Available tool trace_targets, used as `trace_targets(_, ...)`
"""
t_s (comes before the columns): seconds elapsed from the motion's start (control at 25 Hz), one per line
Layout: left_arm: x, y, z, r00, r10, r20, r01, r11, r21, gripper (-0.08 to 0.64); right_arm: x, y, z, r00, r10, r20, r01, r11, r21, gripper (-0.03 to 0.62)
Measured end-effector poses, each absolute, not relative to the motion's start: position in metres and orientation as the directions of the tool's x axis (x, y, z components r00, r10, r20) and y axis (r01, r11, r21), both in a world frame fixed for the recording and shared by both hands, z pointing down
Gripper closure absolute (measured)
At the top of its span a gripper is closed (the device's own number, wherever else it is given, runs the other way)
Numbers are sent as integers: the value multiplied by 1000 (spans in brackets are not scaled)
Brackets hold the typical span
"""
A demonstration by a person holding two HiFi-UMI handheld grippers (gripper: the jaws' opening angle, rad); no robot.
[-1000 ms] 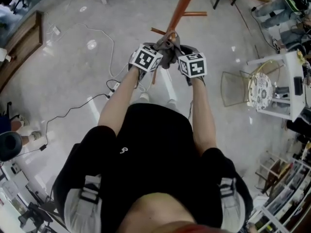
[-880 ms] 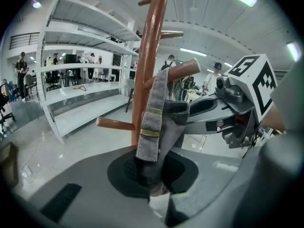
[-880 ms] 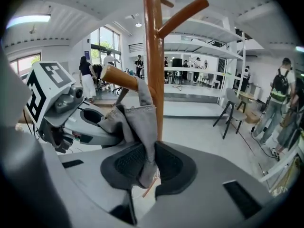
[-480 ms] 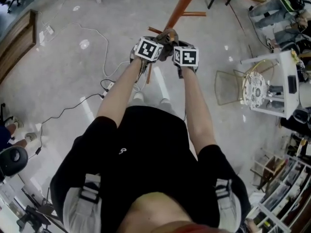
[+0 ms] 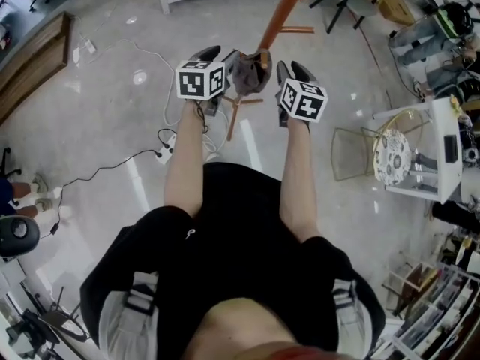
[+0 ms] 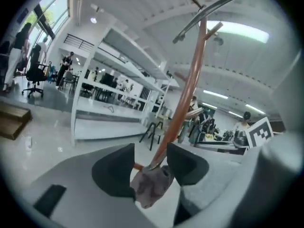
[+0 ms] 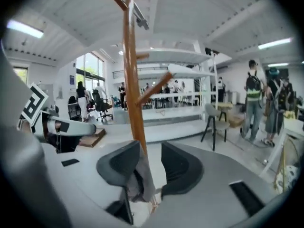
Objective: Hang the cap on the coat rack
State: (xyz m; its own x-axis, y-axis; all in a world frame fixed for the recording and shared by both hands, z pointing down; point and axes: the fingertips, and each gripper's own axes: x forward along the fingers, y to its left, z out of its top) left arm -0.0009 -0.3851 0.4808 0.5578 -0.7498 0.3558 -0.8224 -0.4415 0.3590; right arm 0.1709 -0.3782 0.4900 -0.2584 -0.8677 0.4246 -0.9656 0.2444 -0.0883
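left gripper (image 5: 220,54) and right gripper (image 5: 292,70) opening, cap (image 5: 246,78) between their jaws, on coat rack (image 5: 281,10).

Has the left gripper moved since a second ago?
Yes. The left gripper has shifted left, away from the coat rack pole; its jaws are opening, with the cap loose between them.

A: What is carrying things here?
B: The pale floor (image 5: 97,126) is reflecting ceiling lights. The coat rack (image 5: 279,13) is standing on it at far centre, with the grey cap (image 5: 246,73) hanging on a lower peg.
A: What else is lying there?
B: A black cable (image 5: 112,172) is trailing left from a white power strip (image 5: 162,152). A wire chair (image 5: 349,154) is standing at right.
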Motion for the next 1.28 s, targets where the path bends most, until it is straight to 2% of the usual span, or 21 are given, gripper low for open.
trace_targets(0.12, 9, -380, 429, 530, -809, 254, -837, -452, 309, 399, 167, -380, 417, -309, -919, 246, -950, 309, -41, 506)
trace_targets(0.28, 13, -366, 373, 446, -882, 152, -883, -407, 234, 559, 166, -364, 349, -369, -928, 48, -929, 367, -44, 575)
trace_targets(0.4, 13, -353, 340, 417, -906, 67, -895, -396, 206, 560, 163, -348, 323, -385, -922, -41, -923, 386, -6, 597)
trace_targets(0.56, 15, -337, 320, 366, -930, -5, -914, -361, 185, 560, 187, -338, 321, -279, -959, -48, -958, 274, 88, 598)
trace_targets(0.72, 27, -332, 314, 344, -939, -20, -921, -341, 189, 560, 199, -333, 315, -310, -949, -53, -949, 306, 72, 597)
trace_targets(0.92, 45, -324, 311, 344, -939, -16, -924, -342, 173, 560, 199, -325, 315, -333, -943, -6, -927, 326, 183, 597)
trace_targets(1.28, 79, -312, 329, 329, -944, 10, -933, -324, 158, 560, 218, -315, 328, -398, -917, 18, -903, 395, 169, 597)
